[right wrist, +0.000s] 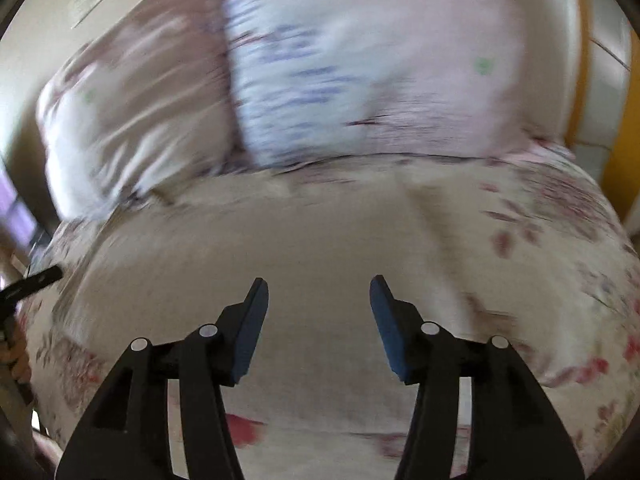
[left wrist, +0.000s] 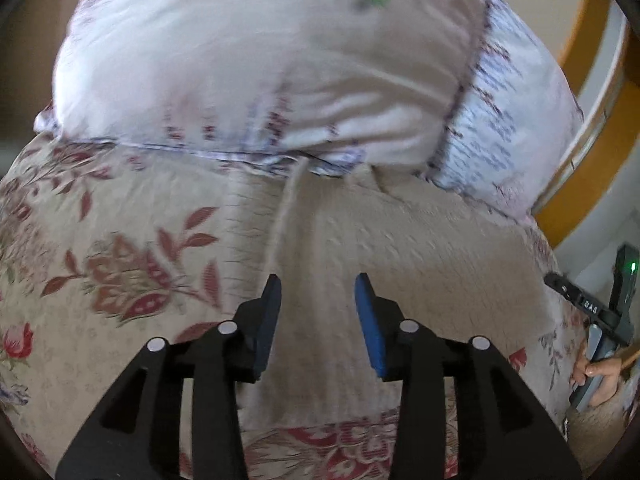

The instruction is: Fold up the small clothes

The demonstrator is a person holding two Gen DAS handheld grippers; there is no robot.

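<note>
Left gripper (left wrist: pixel 318 286) is released, jaws apart with nothing between them, hovering over the beige cloth (left wrist: pixel 360 248) spread flat on the floral bedspread (left wrist: pixel 120 248). Right gripper (right wrist: pixel 318 290) is also released and empty above the same cloth (right wrist: pixel 300 232), though that view is motion-blurred. Two pale pillows (left wrist: pixel 240 60) sit at the far edge, touching the cloth's far end.
</note>
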